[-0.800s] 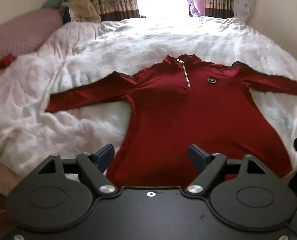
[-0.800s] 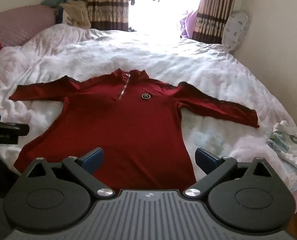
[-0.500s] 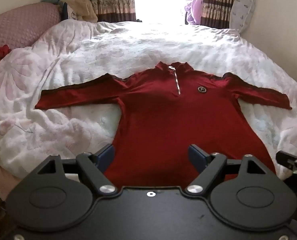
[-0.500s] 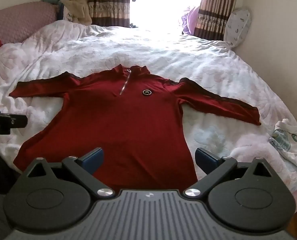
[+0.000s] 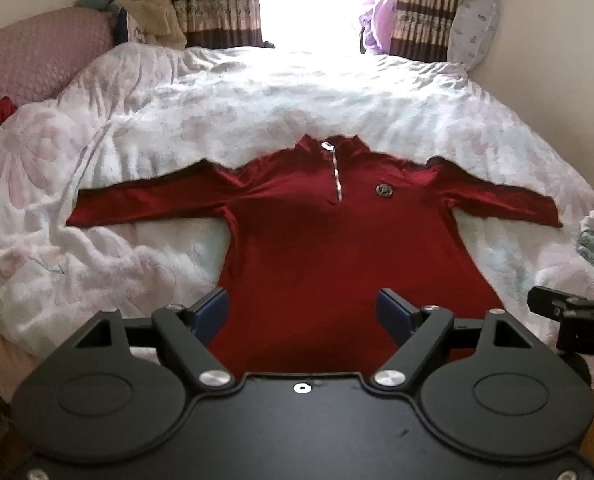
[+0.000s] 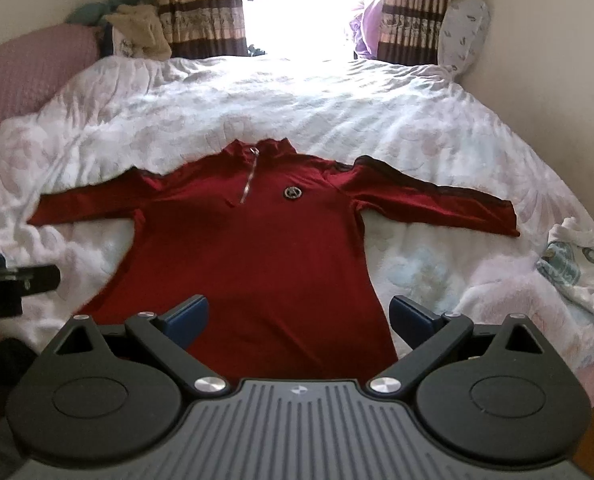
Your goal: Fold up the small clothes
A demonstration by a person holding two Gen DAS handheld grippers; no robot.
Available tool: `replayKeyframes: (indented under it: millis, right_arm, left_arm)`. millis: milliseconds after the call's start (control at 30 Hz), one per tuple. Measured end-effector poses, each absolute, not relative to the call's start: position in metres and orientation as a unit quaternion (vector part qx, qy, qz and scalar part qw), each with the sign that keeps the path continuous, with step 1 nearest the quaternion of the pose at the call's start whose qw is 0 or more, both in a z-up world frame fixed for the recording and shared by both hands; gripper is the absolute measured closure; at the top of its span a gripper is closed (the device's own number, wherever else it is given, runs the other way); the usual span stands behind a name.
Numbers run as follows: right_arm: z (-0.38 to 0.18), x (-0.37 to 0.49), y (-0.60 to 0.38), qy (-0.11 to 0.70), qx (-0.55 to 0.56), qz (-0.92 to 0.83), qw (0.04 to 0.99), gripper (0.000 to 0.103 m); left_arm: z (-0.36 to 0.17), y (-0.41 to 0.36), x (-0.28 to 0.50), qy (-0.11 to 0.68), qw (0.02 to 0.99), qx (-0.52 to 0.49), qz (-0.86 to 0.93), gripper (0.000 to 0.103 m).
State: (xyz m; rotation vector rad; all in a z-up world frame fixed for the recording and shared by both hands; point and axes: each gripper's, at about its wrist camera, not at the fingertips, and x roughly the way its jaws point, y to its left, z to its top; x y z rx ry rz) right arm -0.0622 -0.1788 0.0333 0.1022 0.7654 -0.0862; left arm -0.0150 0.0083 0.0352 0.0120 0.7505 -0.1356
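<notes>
Lying flat on bed point(image 5: 257, 92), red top point(image 5: 329, 248), hem between both grippers' spread, empty jaws

Both wrist cams bedward, shared shirt point(image 5: 337, 240)

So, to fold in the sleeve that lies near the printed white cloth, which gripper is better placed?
The right gripper, probably. That sleeve lies on its side of the red shirt, close to the printed cloth. The left gripper would have to cross the shirt. Both are open, holding nothing.

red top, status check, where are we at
Left gripper and right gripper open, empty. Red top flat on quilt, sleeves spread, unfolded. Patterned cloth off right sleeve, not touching.
</notes>
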Motion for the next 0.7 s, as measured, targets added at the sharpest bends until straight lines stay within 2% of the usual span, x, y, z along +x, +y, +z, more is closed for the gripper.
replayKeyframes:
  millis: [700]
  right_arm:
    - [0.067, -0.088, -0.168, 0.349, 0.017, -0.054, 0.936, 0.0]
  left_arm:
    - [0.076, 0.003, -0.046, 0.348, 0.935, 0.003, -0.065, 0.021]
